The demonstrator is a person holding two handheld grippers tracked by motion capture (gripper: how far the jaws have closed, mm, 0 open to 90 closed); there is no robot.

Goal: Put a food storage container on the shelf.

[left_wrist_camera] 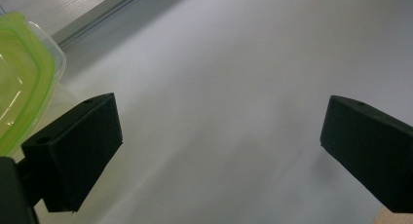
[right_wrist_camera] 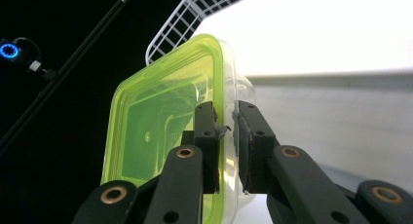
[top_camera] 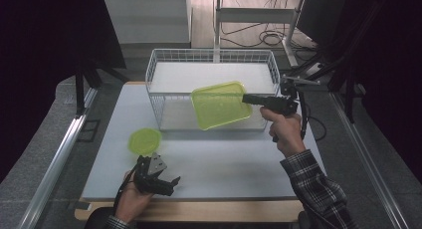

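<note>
Clamping the square green-lidded container point(top_camera: 221, 104) above the wire basket point(top_camera: 158, 64), the right hand-held gripper point(top_camera: 247, 98) seemingly pinches its rim; the left hand-held gripper point(top_camera: 174, 185) gapes.

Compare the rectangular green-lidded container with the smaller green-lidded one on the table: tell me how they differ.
The rectangular container is larger and four-sided with rounded corners; the small container looks many-sided, nearly round. The rectangular container is clamped by its edge in the right gripper and held tilted, in front of the wire basket; the small container rests flat on the table, just beyond the open left gripper, untouched. Both have yellow-green lids on clear plastic.
</note>
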